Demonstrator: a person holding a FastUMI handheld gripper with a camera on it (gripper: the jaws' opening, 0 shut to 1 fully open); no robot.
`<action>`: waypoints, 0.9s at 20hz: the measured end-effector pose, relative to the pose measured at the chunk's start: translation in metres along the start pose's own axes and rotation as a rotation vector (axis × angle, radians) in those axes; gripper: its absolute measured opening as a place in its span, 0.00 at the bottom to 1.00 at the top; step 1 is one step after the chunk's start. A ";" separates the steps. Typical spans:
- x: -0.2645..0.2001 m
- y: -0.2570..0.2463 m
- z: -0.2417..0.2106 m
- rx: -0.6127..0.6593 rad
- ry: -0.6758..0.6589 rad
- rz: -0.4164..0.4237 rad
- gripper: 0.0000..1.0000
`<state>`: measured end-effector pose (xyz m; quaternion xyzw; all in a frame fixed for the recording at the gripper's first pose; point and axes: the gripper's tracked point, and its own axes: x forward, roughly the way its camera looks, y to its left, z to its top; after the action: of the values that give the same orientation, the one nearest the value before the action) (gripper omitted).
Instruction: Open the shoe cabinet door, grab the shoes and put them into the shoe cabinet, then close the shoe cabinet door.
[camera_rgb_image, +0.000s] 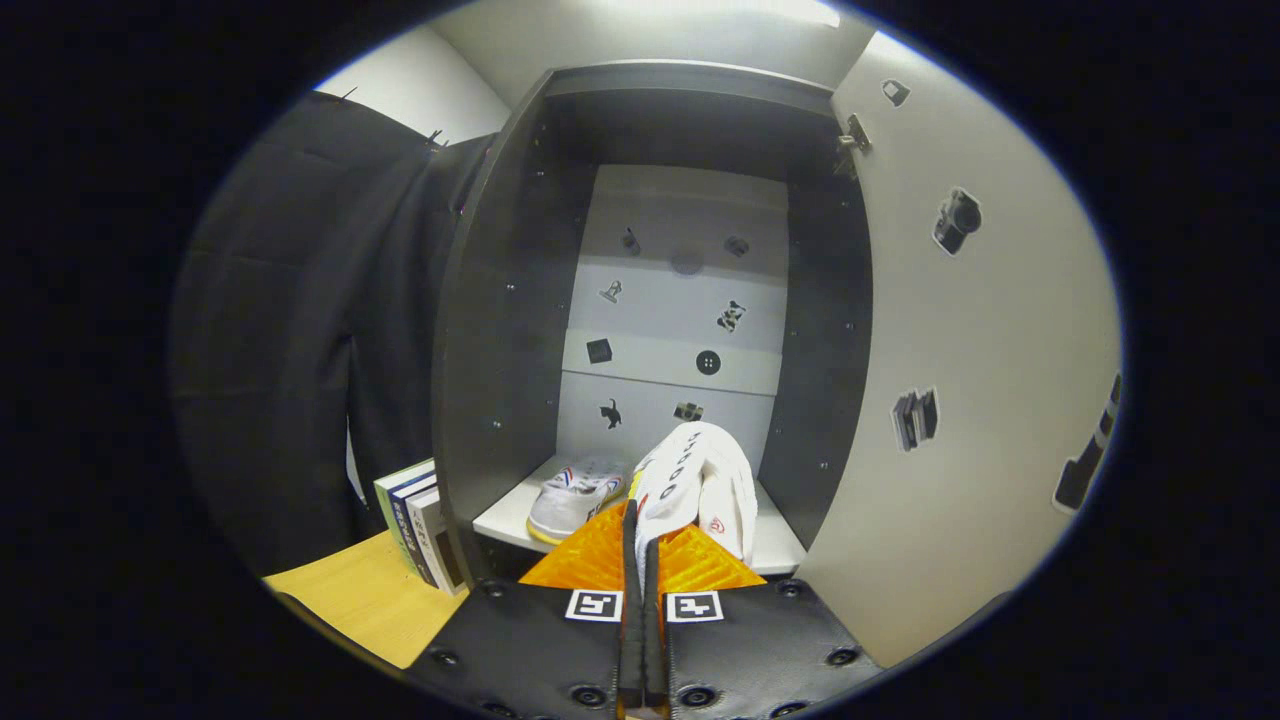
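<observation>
Gripper (641, 520) pinches a soft white shoe (700, 480) over the cabinet's (500, 330) smooth shelf, beside a second sneaker (575, 495).

Straight ahead, shoe cabinet (500, 330) with door (960, 400) swung wide to the right. On its bottom shelf (780, 545), first shoe (578, 492) to the left, second shoe (700, 480) just right of it, pinched at its edge between the closed fingers (640, 530). Left of the cabinet, books (420, 520) upright on the bench (360, 600).
</observation>
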<state>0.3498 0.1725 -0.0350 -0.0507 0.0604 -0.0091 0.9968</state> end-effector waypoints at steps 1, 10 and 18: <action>0.011 -0.002 0.003 -0.007 -0.003 -0.006 0.02; 0.142 -0.032 0.004 -0.144 0.010 -0.103 0.02; 0.218 -0.045 -0.038 -0.237 0.151 -0.118 0.02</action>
<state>0.5614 0.1183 -0.0942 -0.1706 0.1326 -0.0643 0.9743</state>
